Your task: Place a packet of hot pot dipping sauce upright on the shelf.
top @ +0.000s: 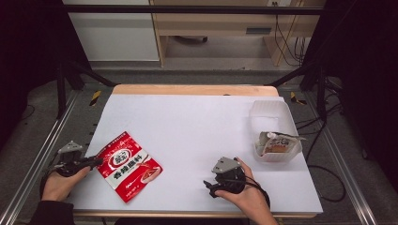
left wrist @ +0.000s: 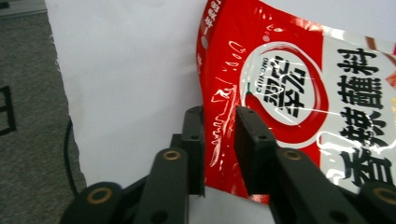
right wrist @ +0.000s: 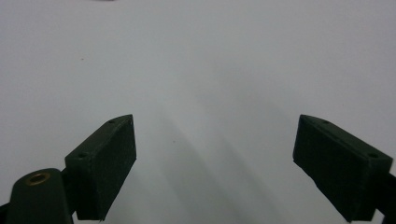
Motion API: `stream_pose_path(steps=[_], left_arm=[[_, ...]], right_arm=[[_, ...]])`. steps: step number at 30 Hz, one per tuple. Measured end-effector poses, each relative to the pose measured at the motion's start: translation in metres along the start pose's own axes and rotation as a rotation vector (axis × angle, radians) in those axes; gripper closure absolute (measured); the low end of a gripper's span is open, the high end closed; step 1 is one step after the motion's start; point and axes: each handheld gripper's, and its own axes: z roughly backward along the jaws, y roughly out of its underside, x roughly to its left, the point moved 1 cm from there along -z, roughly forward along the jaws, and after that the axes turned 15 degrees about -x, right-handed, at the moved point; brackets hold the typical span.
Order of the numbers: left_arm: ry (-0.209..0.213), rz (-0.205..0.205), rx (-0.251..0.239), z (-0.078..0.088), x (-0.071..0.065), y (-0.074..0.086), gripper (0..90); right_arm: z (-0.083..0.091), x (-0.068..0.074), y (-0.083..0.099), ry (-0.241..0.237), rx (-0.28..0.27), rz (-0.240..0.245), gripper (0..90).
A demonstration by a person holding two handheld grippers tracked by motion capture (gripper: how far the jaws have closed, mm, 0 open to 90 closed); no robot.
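Lying on white paper (top: 197,131) covering a wooden table (top: 192,89): red seasoning packet (top: 128,165), near the front left corner, tilted, one edge lifting between the jaws of the left gripper (top: 92,162). Showing glossy red film, a white round logo with a red chilli, large black characters on a white band. Pinching the packet's edge (left wrist: 219,140) with both pads, jaws nearly together. Resting well apart to the right: right gripper (top: 211,187), jaws spreading wide over bare paper, holding nothing. Sitting near the right edge: translucent plastic container (top: 272,112) holding a crumpled grey-and-orange pouch (top: 278,143). Leaving the paper between packet and container unobstructed.
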Motion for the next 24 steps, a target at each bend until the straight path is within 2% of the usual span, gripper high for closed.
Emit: stream_pose_path(steps=[1,3,6,11,14,16,18,24], left_arm=[[-0.009,-0.020,0.003,0.000,-0.001,-0.002,82.0],[-0.021,-0.032,-0.001,-0.001,-0.003,-0.003,83.8],[-0.009,-0.035,-0.012,0.000,-0.005,-0.008,90.0],[-0.004,-0.066,-0.046,0.004,-0.012,-0.018,90.0],[0.018,-0.079,-0.073,0.007,-0.018,-0.026,90.0],[0.043,-0.108,-0.094,0.009,-0.025,-0.035,90.0],[0.051,-0.117,-0.102,0.009,-0.028,-0.038,90.0],[0.078,-0.187,-0.121,0.009,-0.047,-0.056,90.0]], right_arm=[[0.000,0.000,0.000,0.001,-0.001,0.000,13.5],[0.000,-0.001,0.000,0.003,-0.001,-0.001,13.5],[0.000,0.000,0.000,0.003,0.000,0.002,13.4],[0.000,-0.001,0.000,0.010,-0.005,0.001,13.4],[0.000,-0.001,0.000,0.019,0.001,-0.001,13.4],[0.000,-0.001,-0.001,0.023,-0.004,0.001,13.3],[0.000,-0.001,-0.001,0.024,-0.003,0.002,13.3],[0.000,-0.003,-0.011,0.040,-0.014,0.016,13.3]])
